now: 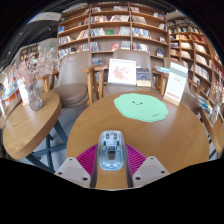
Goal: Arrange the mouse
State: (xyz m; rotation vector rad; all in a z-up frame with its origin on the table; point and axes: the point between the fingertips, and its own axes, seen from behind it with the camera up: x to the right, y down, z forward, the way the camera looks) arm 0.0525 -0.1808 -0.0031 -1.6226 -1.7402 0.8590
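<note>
A translucent light-blue mouse [111, 149] sits between my two fingers, held above the round wooden table [160, 135]. Both pink pads [87, 157] press against its sides, so my gripper [111, 160] is shut on it. Beyond the fingers, a pale green mouse mat [140, 107] with a wavy outline lies flat on the far half of the table. The mouse's rear end is hidden by the gripper body.
A second round wooden table [28, 122] stands to the left with a vase [36, 96] on it. Wooden chairs [95, 80] and display cards [122, 71] sit behind the table. Bookshelves [110, 30] line the back wall.
</note>
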